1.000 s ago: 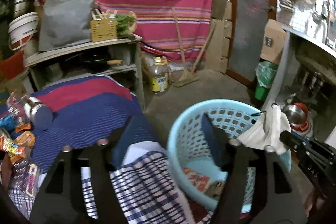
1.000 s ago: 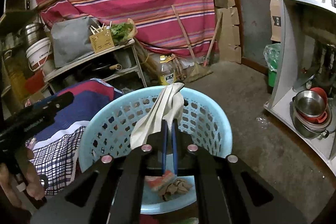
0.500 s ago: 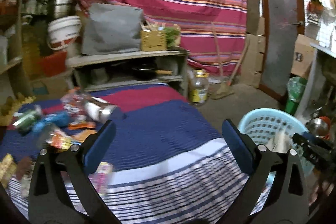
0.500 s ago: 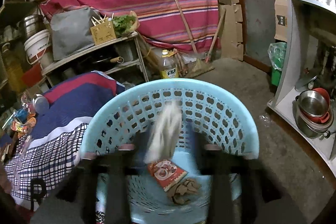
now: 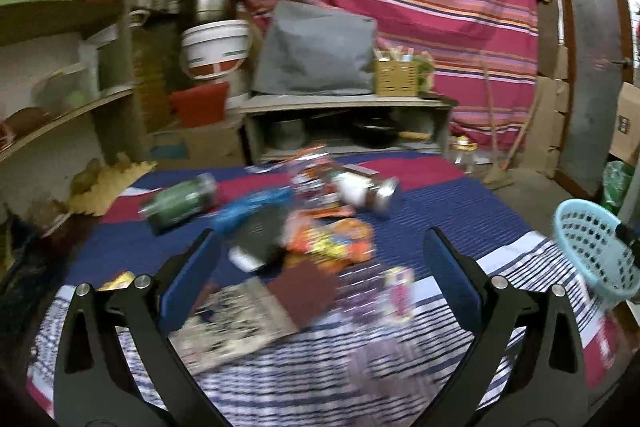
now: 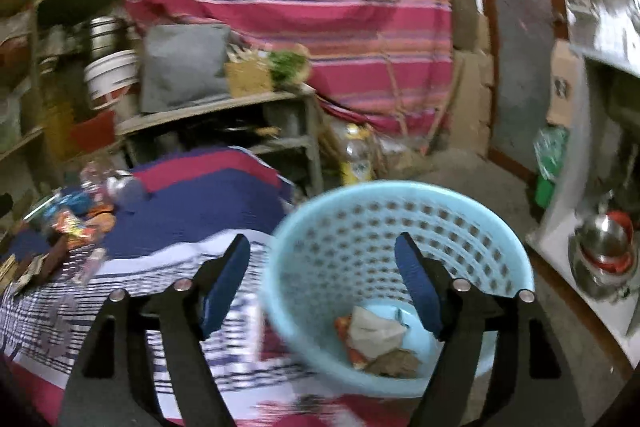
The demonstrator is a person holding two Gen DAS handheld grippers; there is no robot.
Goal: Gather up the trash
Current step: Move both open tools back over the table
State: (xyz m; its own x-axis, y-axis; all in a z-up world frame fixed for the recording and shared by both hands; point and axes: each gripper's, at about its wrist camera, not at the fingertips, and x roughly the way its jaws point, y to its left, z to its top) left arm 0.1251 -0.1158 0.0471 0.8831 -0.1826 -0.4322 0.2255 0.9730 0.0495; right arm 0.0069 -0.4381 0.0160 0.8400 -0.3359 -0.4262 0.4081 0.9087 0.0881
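My left gripper [image 5: 320, 251] is open wide over the striped cloth [image 5: 460, 211], pointing at a blurred pile of trash. The pile holds a green can [image 5: 180, 203], a blue wrapper [image 5: 252, 211], orange wrappers [image 5: 336, 243], a silver can [image 5: 364, 189], a brown square [image 5: 304, 291] and a printed paper [image 5: 232, 323]. The light blue basket [image 5: 596, 247] stands at the right edge. My right gripper [image 6: 322, 251] hovers at the basket [image 6: 360, 223], its jaws opening with nothing between them. A white tissue [image 6: 376, 327], a red wrapper and brown scraps [image 6: 394, 363] lie in the basket.
A low shelf [image 5: 344, 103] behind the cloth carries a grey bag [image 5: 316, 55] and a wicker box. A white bucket [image 5: 216, 47] and wall shelves stand at the left. An oil bottle [image 6: 356, 159], a green bin [image 6: 548, 163] and steel bowls [image 6: 604, 247] are on the right.
My left gripper swung left from the basket to the trash pile and opened wider. My right gripper opened and let go of the white tissue, which now lies in the basket.
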